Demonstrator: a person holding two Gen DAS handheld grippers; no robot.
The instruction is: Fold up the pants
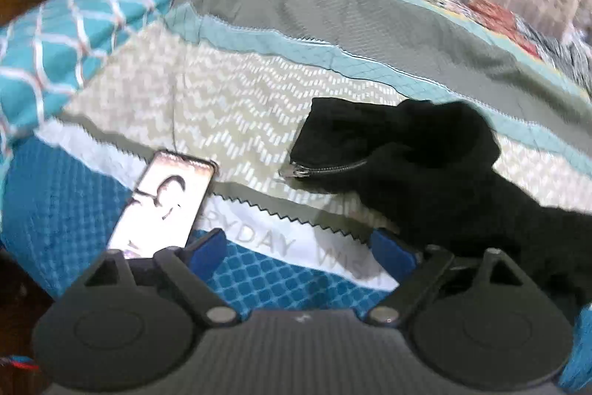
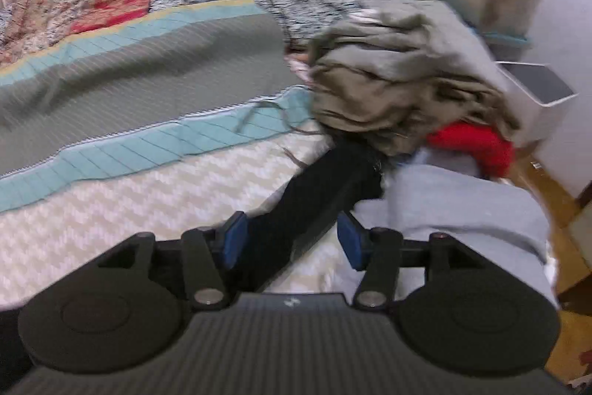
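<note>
Black pants point(image 2: 325, 187) lay on the bed, long axis toward 1 o'clock between your spread, empty right gripper point(image 2: 290, 239). Left gripper point(image 1: 296, 250), also spread, had them at 2 o'clock; right was nearer.

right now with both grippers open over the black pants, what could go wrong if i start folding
1. The phone lies on the bedspread just ahead of the left gripper; a sweep could knock it.
2. The black pants run under the olive clothing pile, so pulling may drag the pile along.
3. The right gripper straddles the pants beside grey fabric; closing might pinch both.
</note>
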